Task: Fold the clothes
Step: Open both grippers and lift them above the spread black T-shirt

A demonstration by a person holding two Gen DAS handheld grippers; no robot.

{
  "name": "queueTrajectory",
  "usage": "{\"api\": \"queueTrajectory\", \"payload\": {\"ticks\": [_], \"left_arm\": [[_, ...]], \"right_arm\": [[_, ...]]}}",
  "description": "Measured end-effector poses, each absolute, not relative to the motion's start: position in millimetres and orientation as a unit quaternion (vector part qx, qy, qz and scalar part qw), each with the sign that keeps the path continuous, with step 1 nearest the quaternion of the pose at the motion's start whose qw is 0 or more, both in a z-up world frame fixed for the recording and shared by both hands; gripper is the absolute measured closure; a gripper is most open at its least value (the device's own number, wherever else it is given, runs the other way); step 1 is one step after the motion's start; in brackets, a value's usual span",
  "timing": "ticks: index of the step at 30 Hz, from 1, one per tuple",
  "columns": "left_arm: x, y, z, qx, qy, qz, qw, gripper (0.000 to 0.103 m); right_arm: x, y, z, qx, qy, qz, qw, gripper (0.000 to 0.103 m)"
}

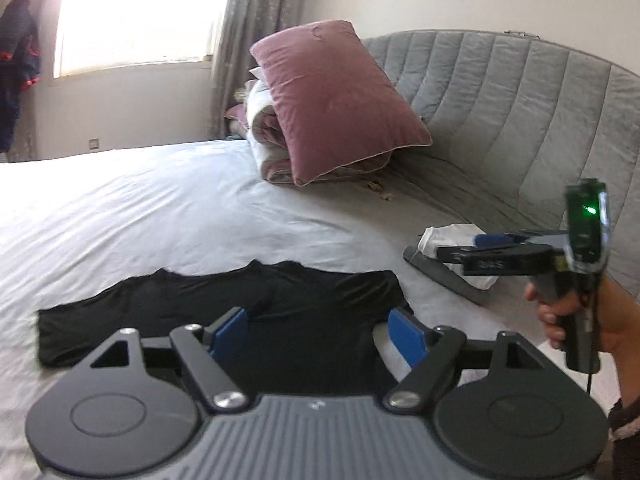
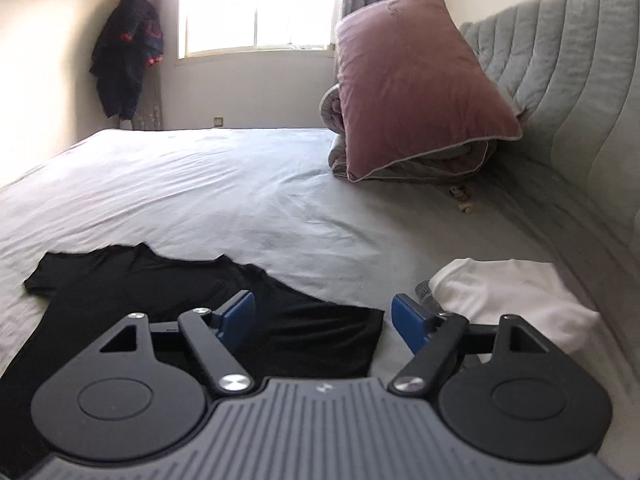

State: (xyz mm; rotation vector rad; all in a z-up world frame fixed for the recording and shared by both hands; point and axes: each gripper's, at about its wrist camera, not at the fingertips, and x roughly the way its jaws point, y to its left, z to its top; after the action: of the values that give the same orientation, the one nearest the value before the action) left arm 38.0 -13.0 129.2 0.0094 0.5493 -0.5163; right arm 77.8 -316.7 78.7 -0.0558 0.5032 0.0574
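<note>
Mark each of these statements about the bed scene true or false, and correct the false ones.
1. The black shirt lies spread on the bed. True.
2. The left gripper is shut on the shirt. False: its jaws stand open, holding nothing.
3. The pink pillow leans on a rolled quilt. True.
4. The white garment lies on top of the shirt. False: it lies apart, beside it.
5. The right gripper is open. True.

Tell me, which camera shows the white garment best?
The right wrist view: the white garment lies folded on the bed, mostly unobstructed beside the black shirt. In the left wrist view, the right gripper covers much of it.
</note>
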Motion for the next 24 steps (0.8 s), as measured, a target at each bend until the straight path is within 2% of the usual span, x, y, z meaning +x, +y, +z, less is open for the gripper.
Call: {"api": "queueTrajectory", "payload": {"ticks": [10, 24], "left_arm": [[-21, 76, 115, -0.057, 0.309, -0.204, 0.927, 0.022], [-76, 174, 28, -0.131, 0.371, -0.145, 0.908, 0.021]], "right_arm": [[-6, -283, 83, -0.058, 0.251, 0.064, 0.964, 0.018], [-97, -257, 24, -0.036, 0.299, 0.088, 0.95, 0.016]]}}
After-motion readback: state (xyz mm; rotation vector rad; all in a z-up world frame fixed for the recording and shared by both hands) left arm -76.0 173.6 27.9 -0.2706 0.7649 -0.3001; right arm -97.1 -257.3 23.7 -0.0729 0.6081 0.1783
